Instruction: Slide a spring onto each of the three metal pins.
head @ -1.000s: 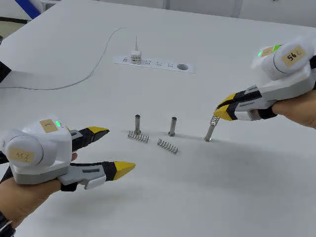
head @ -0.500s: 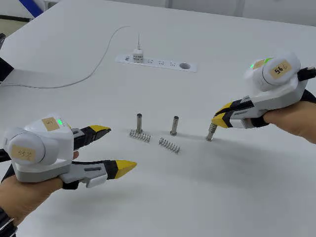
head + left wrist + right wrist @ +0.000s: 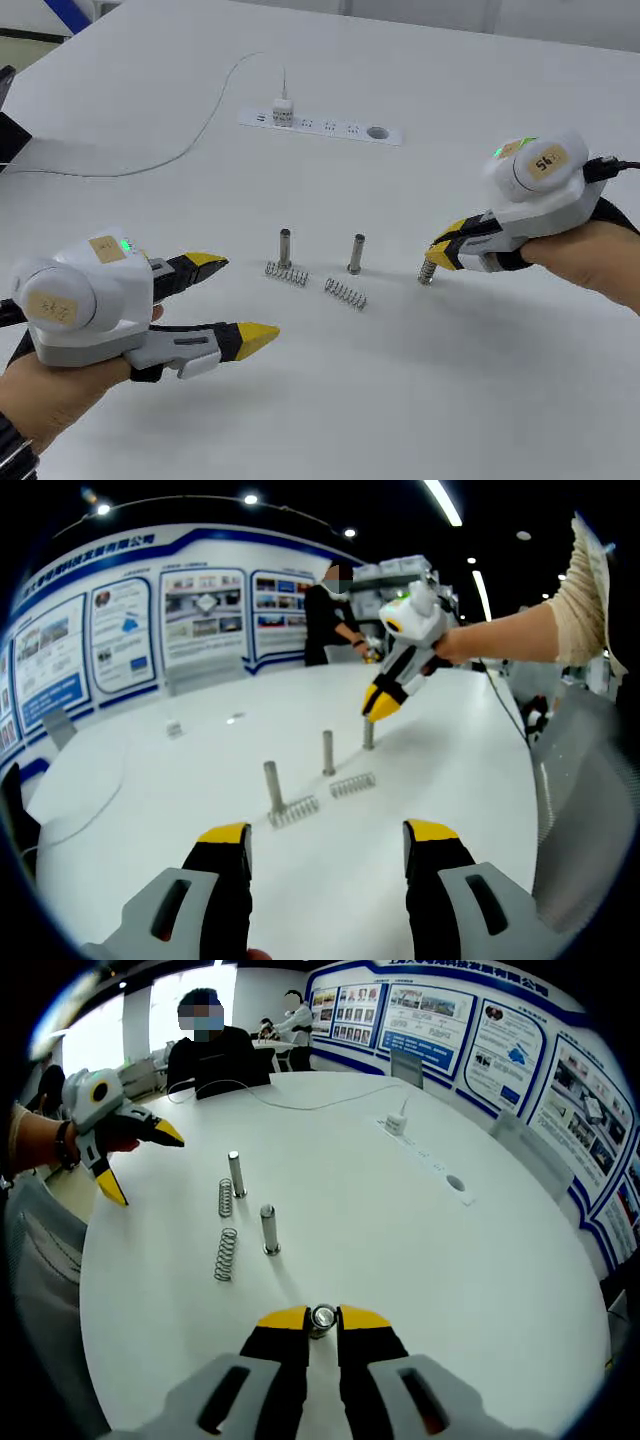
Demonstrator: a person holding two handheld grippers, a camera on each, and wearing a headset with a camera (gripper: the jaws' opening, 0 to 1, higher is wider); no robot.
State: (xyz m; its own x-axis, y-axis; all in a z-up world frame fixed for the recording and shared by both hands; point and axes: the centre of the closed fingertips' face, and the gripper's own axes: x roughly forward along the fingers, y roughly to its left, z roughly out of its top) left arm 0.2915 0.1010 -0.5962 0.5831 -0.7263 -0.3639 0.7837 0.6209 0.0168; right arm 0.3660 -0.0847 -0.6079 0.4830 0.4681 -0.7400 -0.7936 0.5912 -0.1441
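While pinching the spring (image 3: 428,270) on the right pin (image 3: 322,1316) with the right gripper (image 3: 438,256), holding the left gripper (image 3: 247,297) spread, apart from two loose springs (image 3: 286,272) lying beside the left pin (image 3: 285,247) and middle pin (image 3: 356,252).

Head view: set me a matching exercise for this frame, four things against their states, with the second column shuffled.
1 left claw
2 right claw
3 left pin
4 power strip

A closed around the right pin at its top
B bare, a spring lying by its foot
C open above the table
D at the far side, a charger plugged in

Pairs: 1-C, 2-A, 3-B, 4-D
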